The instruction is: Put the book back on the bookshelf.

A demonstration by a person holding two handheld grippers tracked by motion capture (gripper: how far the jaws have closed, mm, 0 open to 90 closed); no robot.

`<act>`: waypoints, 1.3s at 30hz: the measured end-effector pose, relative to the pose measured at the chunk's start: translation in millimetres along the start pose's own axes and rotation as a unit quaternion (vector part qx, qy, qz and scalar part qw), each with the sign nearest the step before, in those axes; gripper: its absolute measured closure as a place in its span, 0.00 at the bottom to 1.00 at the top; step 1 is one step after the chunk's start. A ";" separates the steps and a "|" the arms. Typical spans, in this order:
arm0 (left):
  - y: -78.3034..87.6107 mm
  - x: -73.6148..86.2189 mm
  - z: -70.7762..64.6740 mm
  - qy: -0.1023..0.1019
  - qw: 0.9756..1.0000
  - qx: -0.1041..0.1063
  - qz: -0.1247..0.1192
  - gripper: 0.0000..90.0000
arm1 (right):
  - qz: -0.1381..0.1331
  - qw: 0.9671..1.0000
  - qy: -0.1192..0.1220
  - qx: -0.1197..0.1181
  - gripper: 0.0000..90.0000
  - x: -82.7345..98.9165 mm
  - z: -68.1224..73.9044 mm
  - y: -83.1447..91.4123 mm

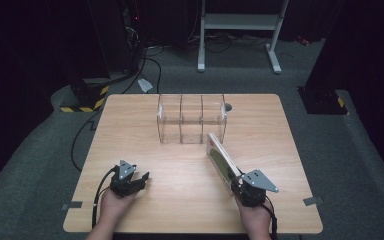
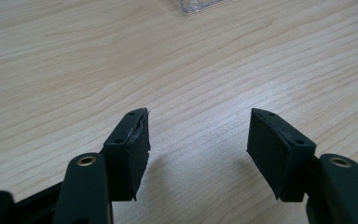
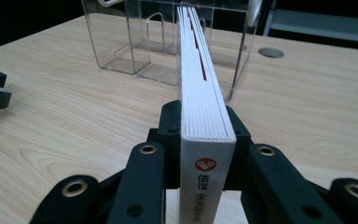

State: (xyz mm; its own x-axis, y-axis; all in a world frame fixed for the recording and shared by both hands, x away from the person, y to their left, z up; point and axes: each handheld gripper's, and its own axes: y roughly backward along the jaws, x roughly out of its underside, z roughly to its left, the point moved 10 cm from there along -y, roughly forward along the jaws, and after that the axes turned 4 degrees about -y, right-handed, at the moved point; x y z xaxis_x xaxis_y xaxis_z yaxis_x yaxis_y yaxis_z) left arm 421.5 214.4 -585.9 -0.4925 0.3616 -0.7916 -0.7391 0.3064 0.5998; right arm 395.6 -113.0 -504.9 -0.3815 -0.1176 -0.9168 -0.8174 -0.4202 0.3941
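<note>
High view: right tool clamped on a book, angled toward a clear three-slot organizer mid-counter. Left tool low, near edge.

Left gripper view: jaws spread wide, holding nothing, bare wood beneath.

Right gripper view: white spine, red logo, printed characters, page edges running up to the organizer.

We see our left gripper and right gripper, both black with brass-ringed screw holes, grey three-cornered top plates, trailing black cables, and flat rubbery pads.
</note>
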 end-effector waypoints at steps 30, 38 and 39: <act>-1.9 2.5 -1.4 0.004 1.000 0.019 0.014 0.43 | -0.044 0.997 0.000 0.061 0.84 -62.7 -13.4 -45.6; -1.9 2.5 -2.2 0.005 1.000 0.020 0.013 0.43 | -0.043 0.996 -0.002 0.075 0.84 -70.6 -16.4 -63.7; -1.9 2.5 -2.1 0.005 1.000 0.020 0.013 0.43 | -0.045 0.996 -0.001 0.075 0.84 -72.0 -16.5 -66.6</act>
State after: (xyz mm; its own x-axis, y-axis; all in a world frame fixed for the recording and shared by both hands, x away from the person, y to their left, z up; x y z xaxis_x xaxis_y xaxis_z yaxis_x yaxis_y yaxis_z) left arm 420.6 212.8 -589.3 -0.5163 0.3614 -0.7764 -0.7065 0.3326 0.6246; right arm 484.6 -91.3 -466.1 -0.3050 -0.0833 -0.9487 -0.9038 -0.2888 0.3159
